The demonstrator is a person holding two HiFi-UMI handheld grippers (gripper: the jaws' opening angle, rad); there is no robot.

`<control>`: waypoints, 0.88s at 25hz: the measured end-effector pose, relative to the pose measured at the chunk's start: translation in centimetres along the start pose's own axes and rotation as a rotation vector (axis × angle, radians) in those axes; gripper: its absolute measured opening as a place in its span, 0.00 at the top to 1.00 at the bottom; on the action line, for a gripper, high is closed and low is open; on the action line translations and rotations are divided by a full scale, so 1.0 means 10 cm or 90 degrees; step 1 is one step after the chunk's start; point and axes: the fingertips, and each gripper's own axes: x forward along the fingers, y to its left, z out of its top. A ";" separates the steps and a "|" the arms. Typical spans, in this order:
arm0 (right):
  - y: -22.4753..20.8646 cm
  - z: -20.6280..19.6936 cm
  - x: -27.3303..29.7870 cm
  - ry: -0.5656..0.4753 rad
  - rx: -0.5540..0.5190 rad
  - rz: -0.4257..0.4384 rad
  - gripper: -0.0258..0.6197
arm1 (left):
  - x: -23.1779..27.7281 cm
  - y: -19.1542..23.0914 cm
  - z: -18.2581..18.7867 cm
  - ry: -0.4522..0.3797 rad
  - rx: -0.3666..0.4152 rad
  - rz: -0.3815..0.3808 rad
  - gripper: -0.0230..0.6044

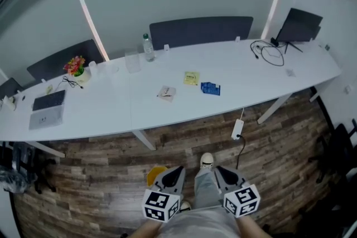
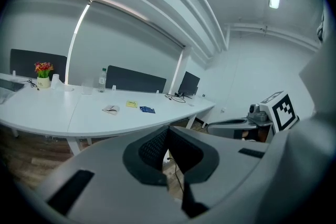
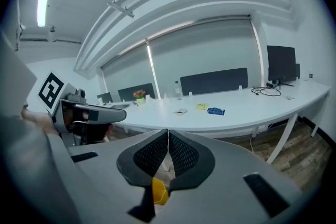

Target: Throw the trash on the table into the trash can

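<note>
Three bits of trash lie mid-table on the long white table [image 1: 111, 111]: a crumpled white wrapper [image 1: 166, 93], a yellow packet [image 1: 191, 78] and a blue packet [image 1: 210, 88]. Both grippers hang low over the wooden floor, well short of the table. The left gripper [image 1: 177, 169] and the right gripper [image 1: 218, 168] are side by side, each shut and empty. In the left gripper view, the left gripper [image 2: 168, 131] points toward the wrapper [image 2: 111, 109] and the blue packet [image 2: 147, 109]. The right gripper [image 3: 168, 134] faces the same trash [image 3: 216, 110]. A yellow container [image 1: 156, 174] sits on the floor by the left gripper.
On the table stand a bottle [image 1: 148, 47], flowers [image 1: 75, 66], a laptop [image 1: 49, 101], a monitor [image 1: 301, 25] and cables [image 1: 270, 53]. Dark chair backs line the far side. A white power adapter [image 1: 237, 129] lies on the floor near the table leg.
</note>
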 end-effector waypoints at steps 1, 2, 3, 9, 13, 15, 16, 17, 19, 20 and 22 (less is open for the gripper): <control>-0.08 0.05 0.09 -0.002 -0.001 0.002 0.91 | 0.10 0.04 0.04 0.000 -0.001 0.002 0.96; -0.17 0.11 0.18 -0.003 -0.003 0.003 0.91 | 0.21 0.09 0.08 0.000 -0.003 0.005 0.96; -0.26 0.18 0.27 -0.005 -0.008 0.005 0.91 | 0.33 0.13 0.14 0.000 -0.003 0.007 0.96; -0.94 0.71 0.87 -0.007 -0.052 0.022 0.91 | 1.13 0.38 0.61 -0.007 -0.003 0.028 0.96; -1.40 1.08 1.24 -0.001 -0.070 0.039 0.91 | 1.68 0.51 0.95 -0.012 -0.007 0.046 0.96; -1.61 1.25 1.41 0.001 -0.081 0.048 0.91 | 1.92 0.56 1.13 -0.019 -0.010 0.056 0.96; -1.71 1.33 1.48 0.000 -0.086 0.054 0.91 | 2.02 0.59 1.21 -0.023 -0.011 0.060 0.96; -1.80 1.40 1.56 -0.003 -0.091 0.060 0.91 | 2.13 0.62 1.29 -0.027 -0.012 0.066 0.96; -1.97 1.52 1.72 -0.009 -0.103 0.072 0.91 | 2.34 0.68 1.41 -0.032 -0.013 0.077 0.96; -2.04 1.57 1.79 -0.011 -0.110 0.079 0.91 | 2.43 0.71 1.47 -0.034 -0.015 0.081 0.96; -2.16 1.64 1.93 -0.015 -0.119 0.090 0.91 | 2.57 0.75 1.57 -0.039 -0.016 0.089 0.96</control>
